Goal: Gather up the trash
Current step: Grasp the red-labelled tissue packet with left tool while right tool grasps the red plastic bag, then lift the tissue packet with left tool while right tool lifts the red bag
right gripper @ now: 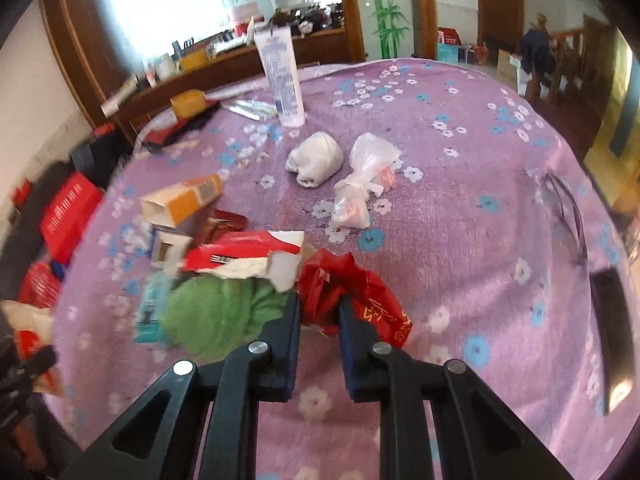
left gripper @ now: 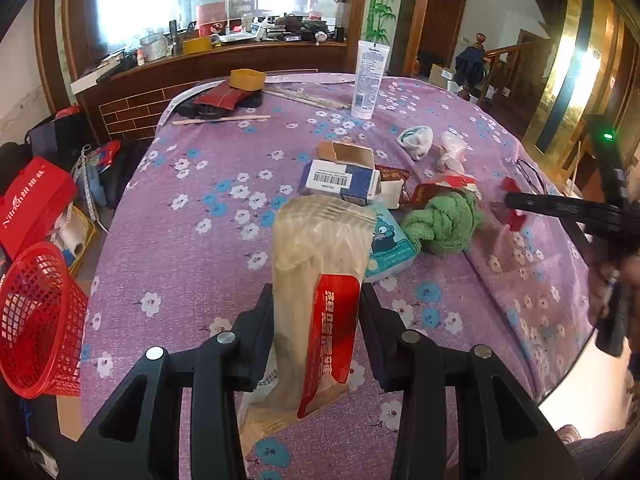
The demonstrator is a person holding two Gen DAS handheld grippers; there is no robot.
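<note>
My left gripper (left gripper: 316, 296) is shut on a tan paper bag with a red label (left gripper: 320, 248), held upright above the purple flowered tablecloth (left gripper: 192, 248). A red mesh basket (left gripper: 36, 312) stands off the table's left edge, below it. In the right wrist view my right gripper (right gripper: 320, 304) is shut on a crumpled red plastic wrapper (right gripper: 360, 296), which rests on the cloth beside a green rag (right gripper: 216, 316). The right gripper (left gripper: 516, 208) also shows at the right of the left wrist view, with the red wrapper at its tips.
A litter pile lies mid-table: a blue-white box (left gripper: 340, 182), an orange box (right gripper: 184, 200), a torn red-white pack (right gripper: 248, 256), a teal tissue pack (left gripper: 386, 244). Beyond are a white cloth bundle (right gripper: 316, 160), a clear bag (right gripper: 368, 176) and a white tube (right gripper: 282, 76). Glasses (right gripper: 564, 208) lie right.
</note>
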